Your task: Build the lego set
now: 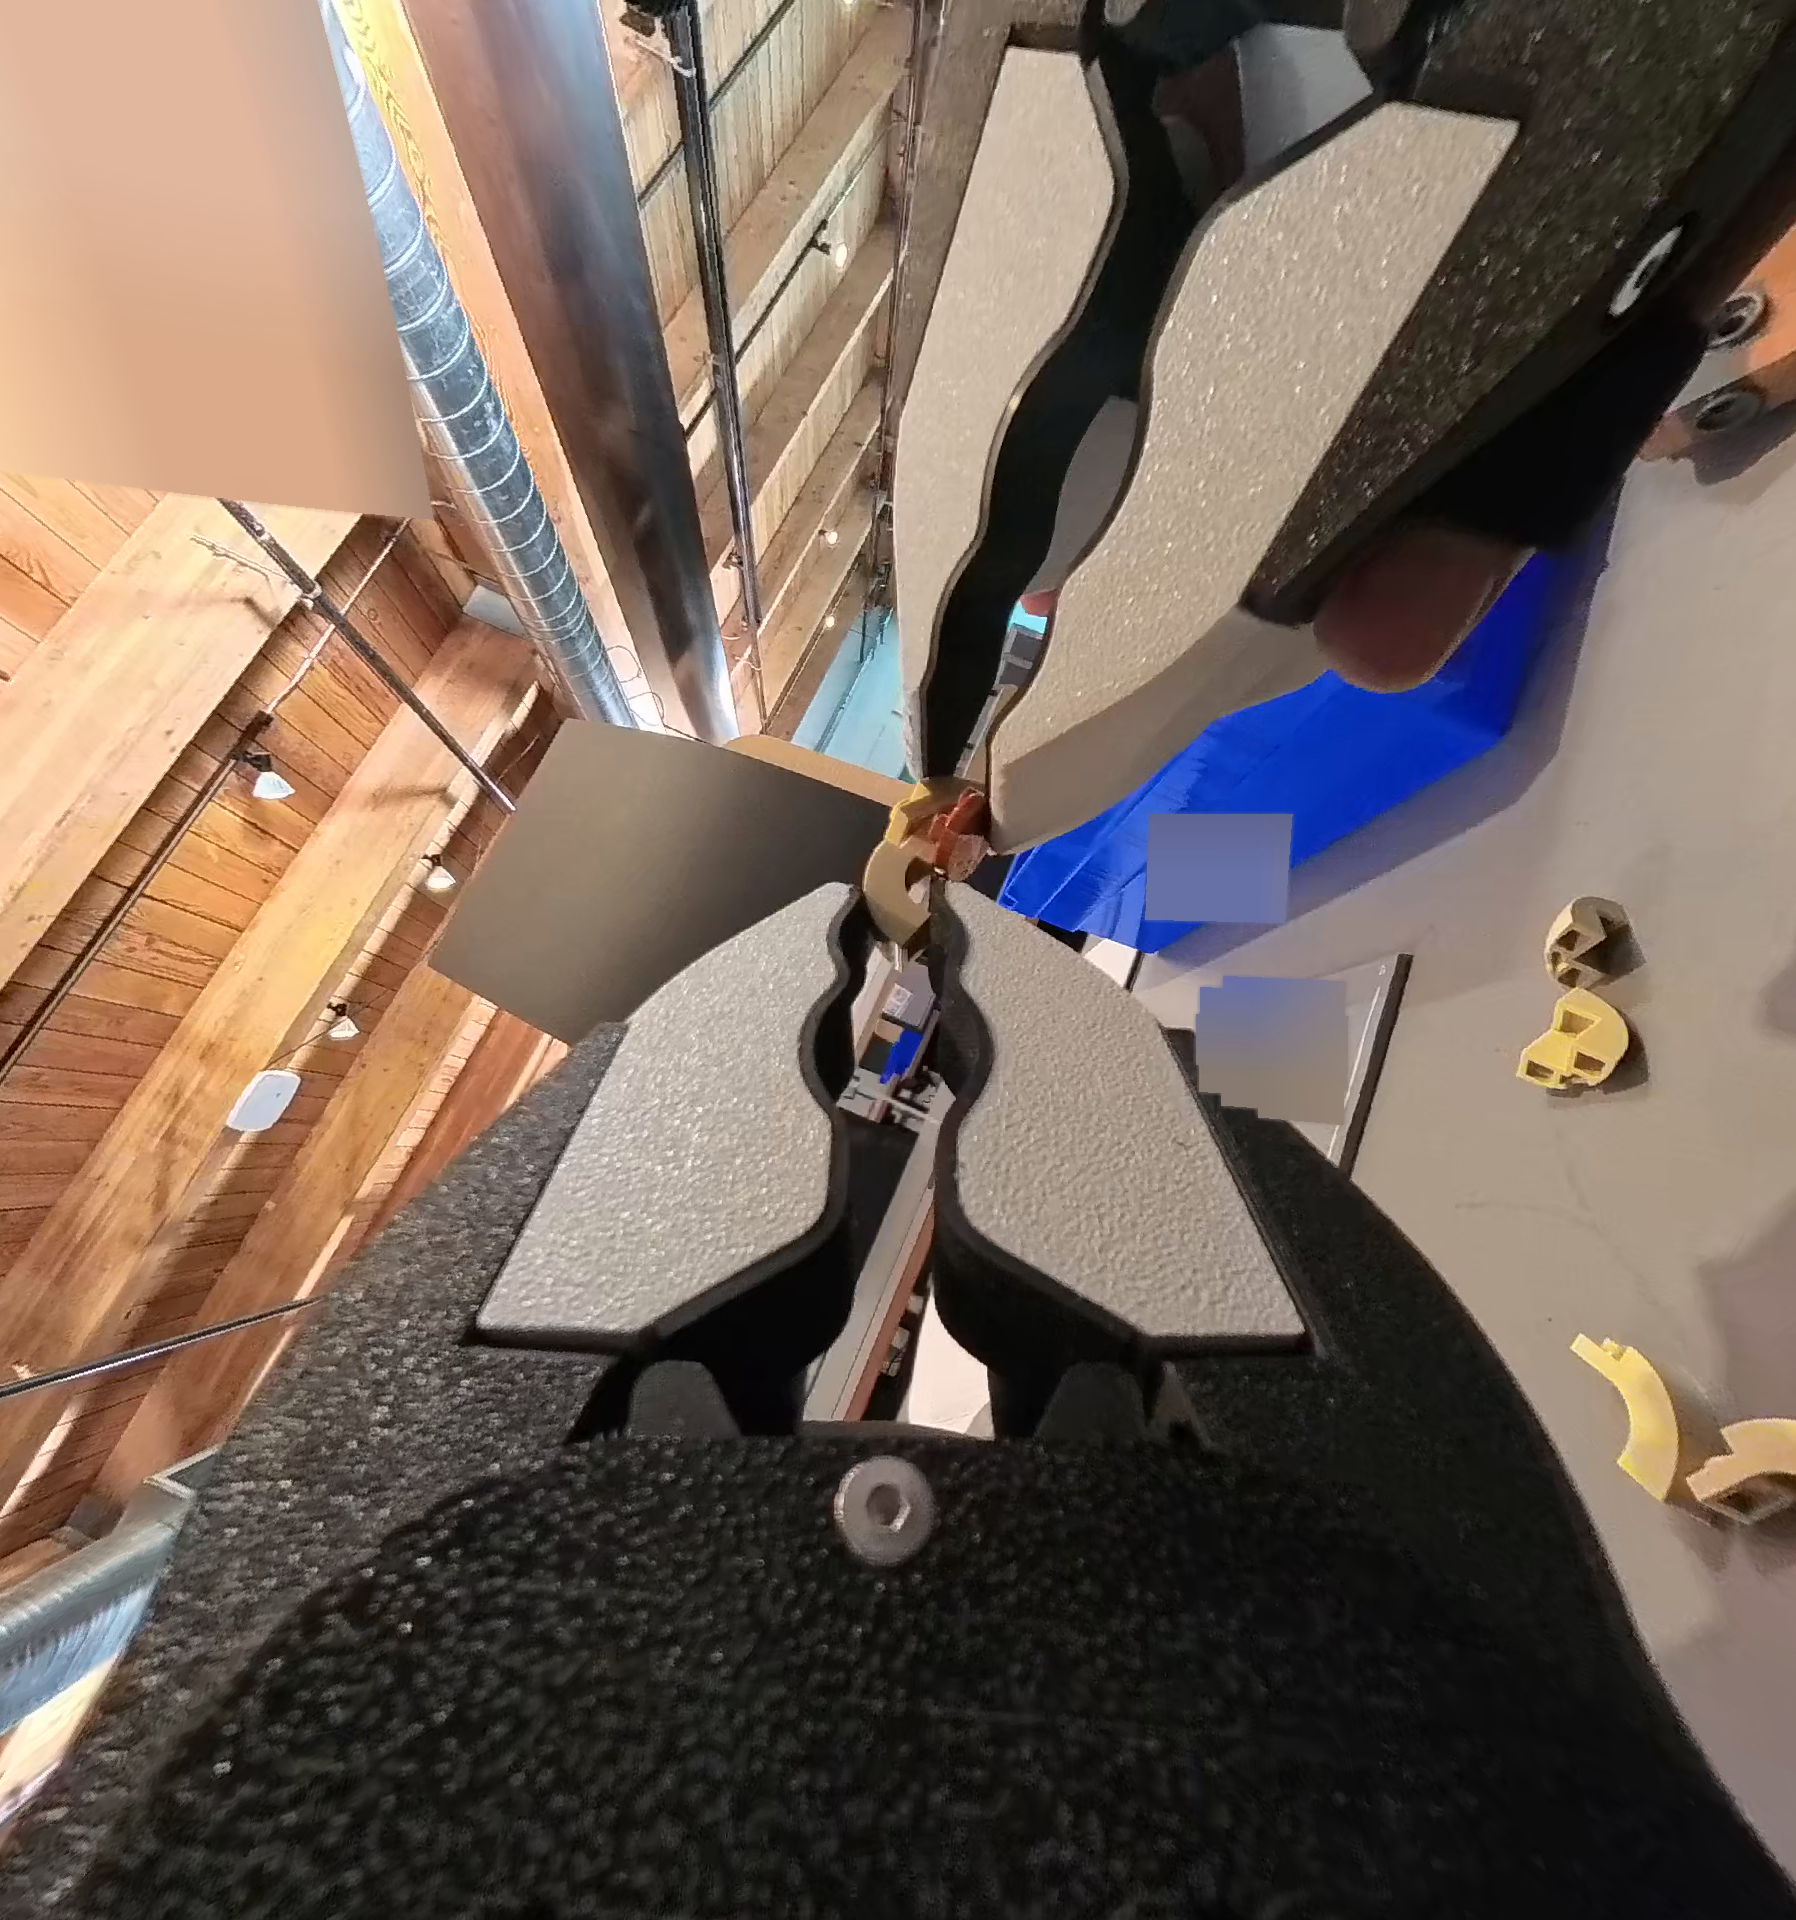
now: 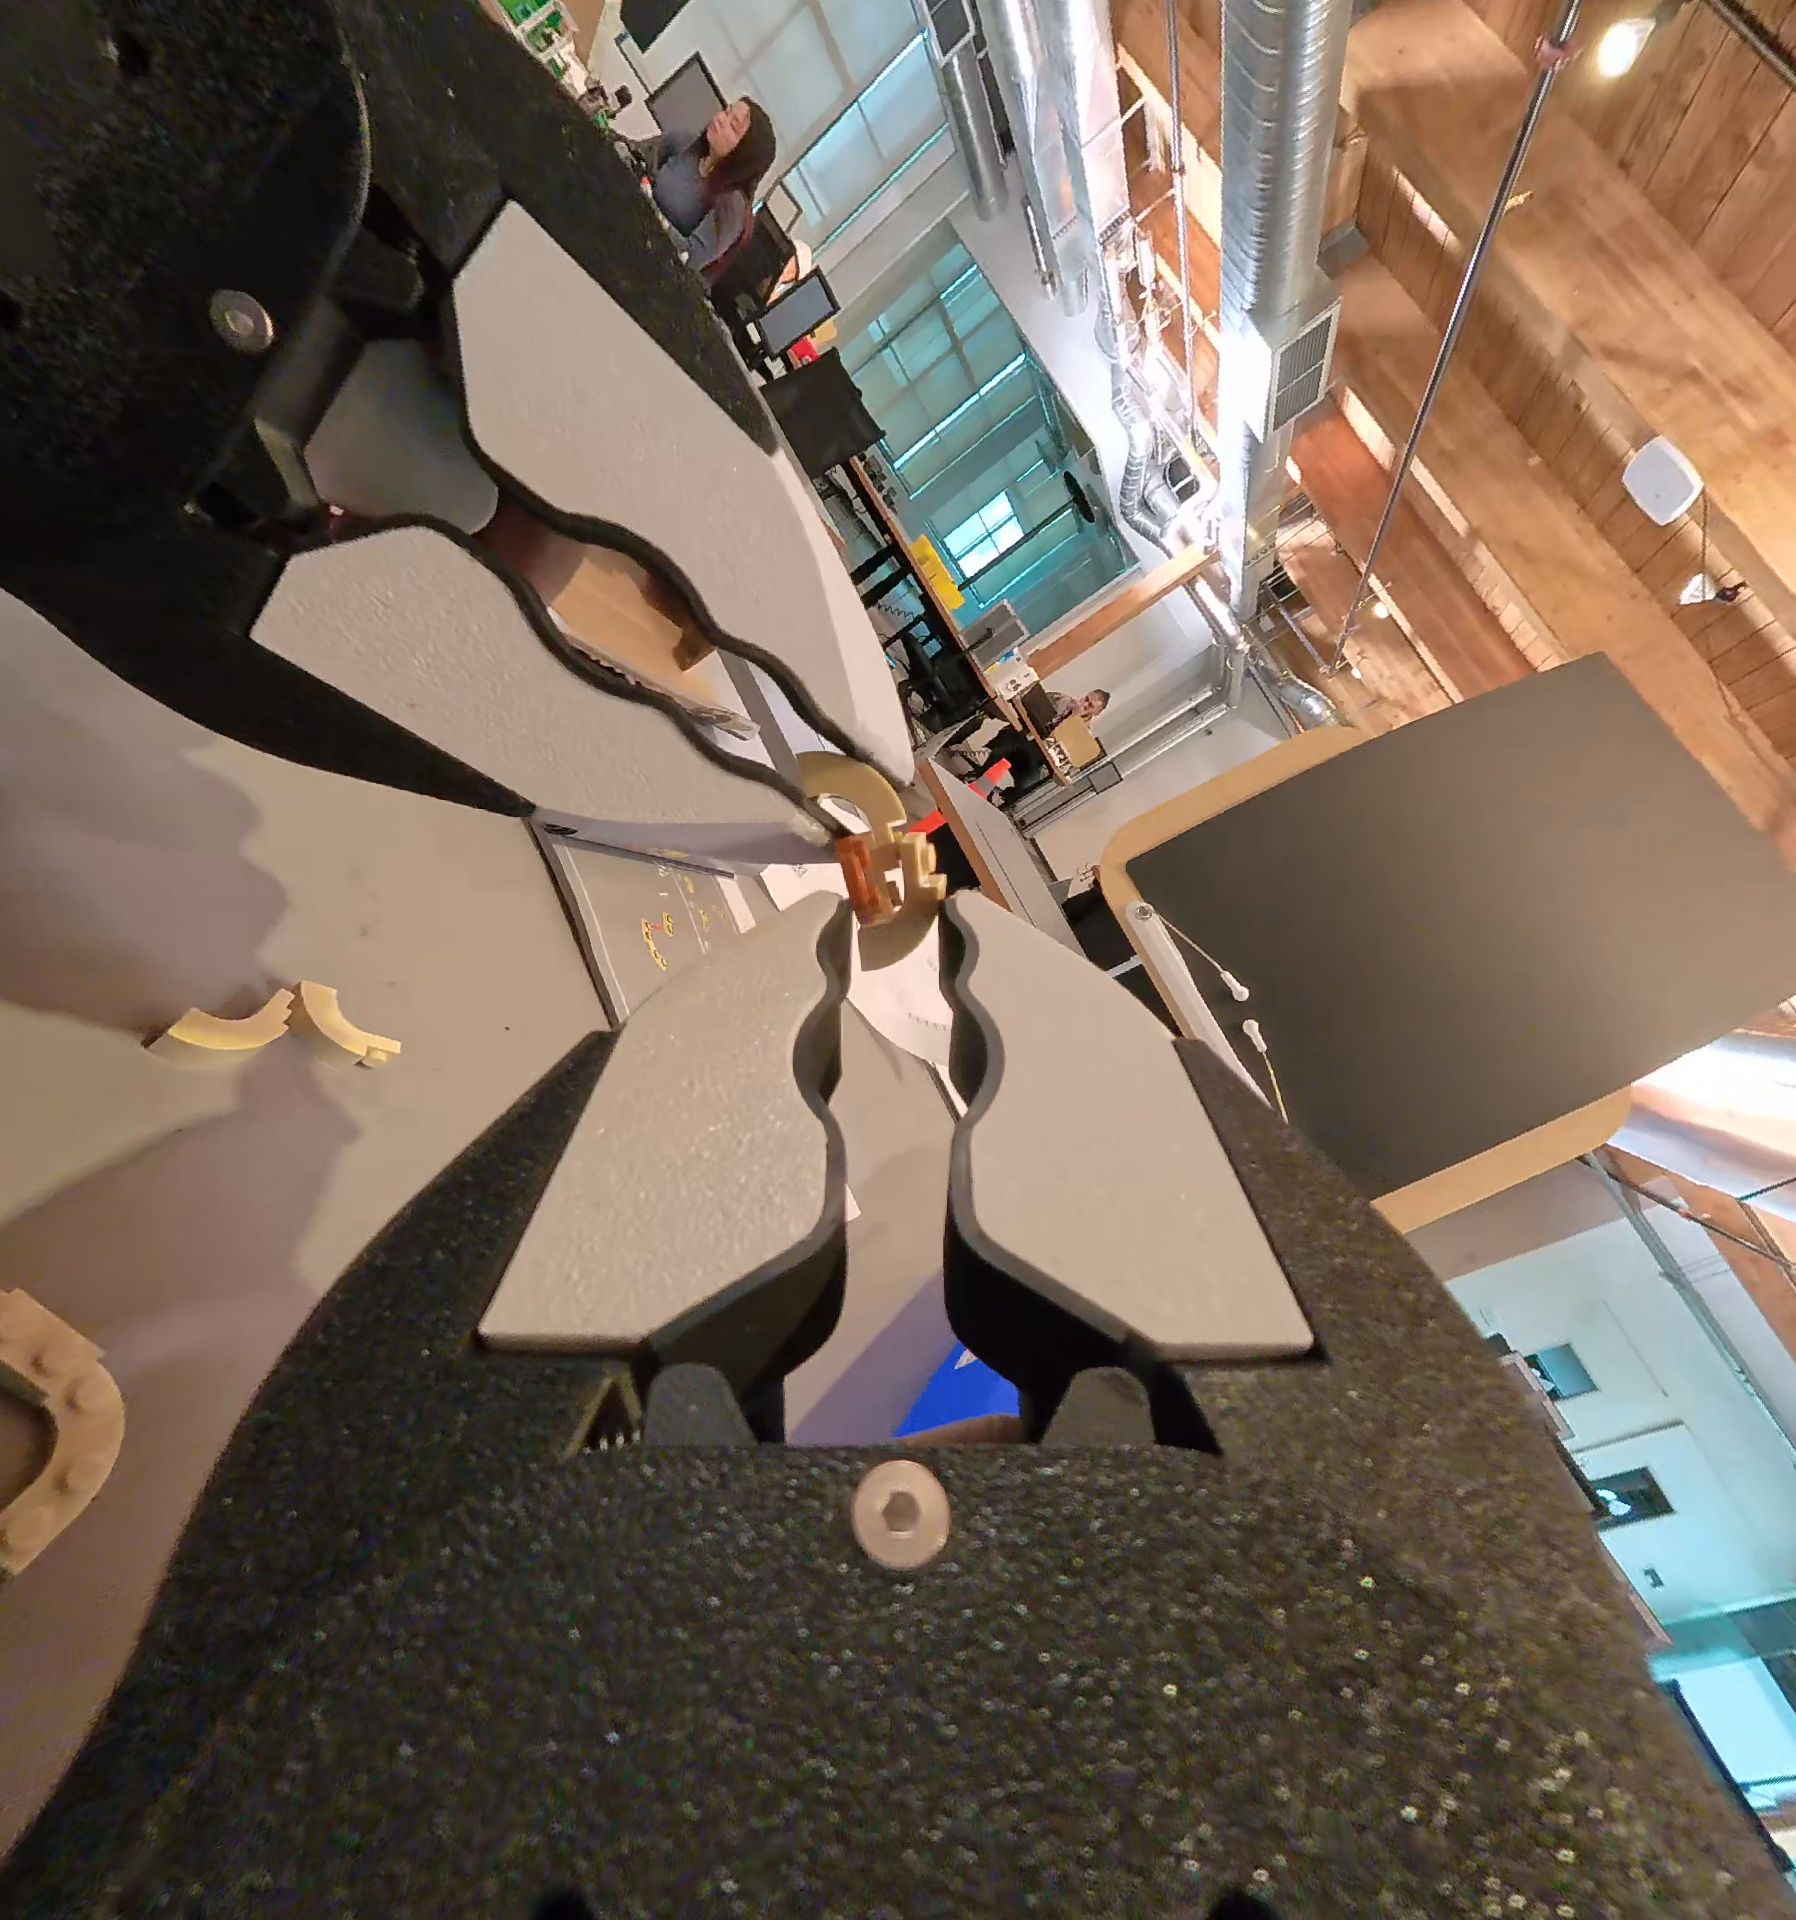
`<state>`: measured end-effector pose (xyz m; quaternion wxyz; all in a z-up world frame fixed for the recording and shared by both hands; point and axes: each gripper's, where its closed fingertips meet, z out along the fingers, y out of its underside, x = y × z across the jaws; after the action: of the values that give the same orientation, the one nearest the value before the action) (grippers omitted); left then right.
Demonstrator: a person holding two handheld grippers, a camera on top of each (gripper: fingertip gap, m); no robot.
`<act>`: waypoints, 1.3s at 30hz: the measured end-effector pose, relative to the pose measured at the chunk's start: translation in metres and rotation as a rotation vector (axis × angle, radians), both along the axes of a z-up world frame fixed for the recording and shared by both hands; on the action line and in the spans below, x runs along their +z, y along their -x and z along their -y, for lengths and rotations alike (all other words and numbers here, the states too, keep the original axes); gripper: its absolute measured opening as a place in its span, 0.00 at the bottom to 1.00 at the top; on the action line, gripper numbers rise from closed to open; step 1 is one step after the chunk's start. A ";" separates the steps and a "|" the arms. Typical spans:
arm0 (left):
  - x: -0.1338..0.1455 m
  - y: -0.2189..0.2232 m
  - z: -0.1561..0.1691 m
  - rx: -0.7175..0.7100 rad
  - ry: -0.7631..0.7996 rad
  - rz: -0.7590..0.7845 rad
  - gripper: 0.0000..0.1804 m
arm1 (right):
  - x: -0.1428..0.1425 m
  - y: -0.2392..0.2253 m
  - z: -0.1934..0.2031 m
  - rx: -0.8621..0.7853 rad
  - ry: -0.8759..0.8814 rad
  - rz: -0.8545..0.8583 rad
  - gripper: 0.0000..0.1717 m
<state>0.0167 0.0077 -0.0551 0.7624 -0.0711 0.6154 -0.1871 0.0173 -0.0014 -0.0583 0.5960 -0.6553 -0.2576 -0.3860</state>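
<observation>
My left gripper (image 1: 896,902) is shut on a tan curved brick (image 1: 889,883) and holds it up in the air. A small red-brown brick (image 1: 961,831) and another tan piece (image 1: 925,802) are joined to its far end. My right gripper (image 1: 961,800) comes in from the upper right, tip to tip with the left one. In the right wrist view my right gripper (image 2: 892,914) stands open, with the lower tan arc (image 2: 894,945) and the red-brown brick (image 2: 858,873) between its tips. The left gripper (image 2: 858,800) grips the upper tan arch (image 2: 858,779) there.
Several loose tan curved bricks (image 1: 1580,1044) (image 2: 270,1023) lie on the grey table (image 1: 1652,779). A long studded tan arc (image 2: 42,1392) lies near the left edge. A blue bin (image 1: 1341,769) stands at the back. A dark panel (image 2: 1476,914) stands beyond the table, with people at desks farther off. The grippers are tip to tip, or close to it.
</observation>
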 end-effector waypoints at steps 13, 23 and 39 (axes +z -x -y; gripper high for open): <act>0.006 0.006 0.010 -0.045 -0.031 0.050 0.08 | 0.008 0.002 0.008 0.013 -0.056 0.087 0.01; -0.006 0.001 0.004 -0.076 0.019 -0.034 0.06 | -0.007 0.008 0.010 0.060 -0.006 0.130 0.01; -0.031 -0.006 -0.053 -0.021 0.094 -0.151 0.06 | -0.007 -0.052 -0.041 -0.073 0.231 -0.352 0.09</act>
<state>0.0230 0.0607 -0.0864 0.7078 -0.1142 0.6622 -0.2178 0.0693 0.0395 -0.0655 0.5383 -0.7854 -0.1681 -0.2551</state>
